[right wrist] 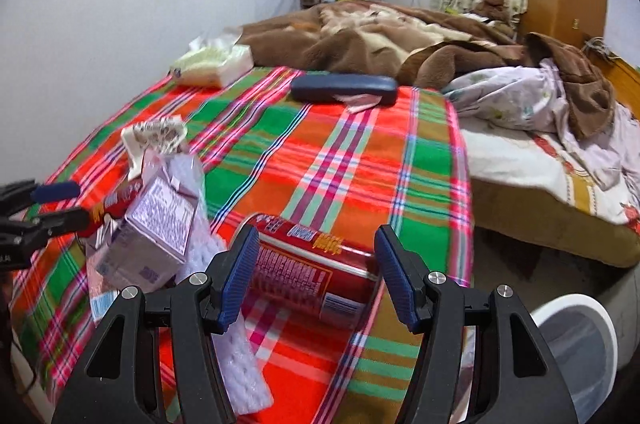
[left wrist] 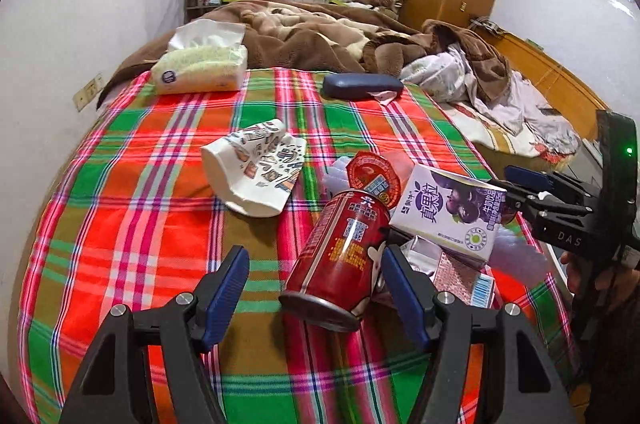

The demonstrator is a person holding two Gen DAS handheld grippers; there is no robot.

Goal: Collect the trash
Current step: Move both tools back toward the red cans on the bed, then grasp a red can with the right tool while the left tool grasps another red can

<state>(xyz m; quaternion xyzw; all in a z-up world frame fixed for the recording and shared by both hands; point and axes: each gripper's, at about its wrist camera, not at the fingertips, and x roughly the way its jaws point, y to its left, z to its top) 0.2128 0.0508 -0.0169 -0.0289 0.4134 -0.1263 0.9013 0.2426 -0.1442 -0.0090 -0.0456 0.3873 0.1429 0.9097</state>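
Note:
Trash lies in a heap on the plaid bedspread (left wrist: 120,216). A red can (left wrist: 340,256) lies on its side just ahead of my left gripper (left wrist: 316,296), close to the right finger, with the jaws open and not pressing it. A second red can (right wrist: 316,264) lies slanted beyond my right gripper (right wrist: 316,276), which is open too. A purple milk carton (left wrist: 452,208) (right wrist: 156,224) sits between the two cans. A crumpled printed paper cup (left wrist: 256,172) (right wrist: 156,136) lies farther back. The right gripper (left wrist: 520,192) shows beside the carton, and the left gripper (right wrist: 60,206) shows at the left edge.
A tissue pack (left wrist: 200,64) and a dark blue case (left wrist: 362,86) lie at the back of the bedspread, before a brown blanket (left wrist: 312,32). A white foam sheet (right wrist: 240,364) lies near the bed's front edge. A white bin (right wrist: 576,340) stands on the floor at the right.

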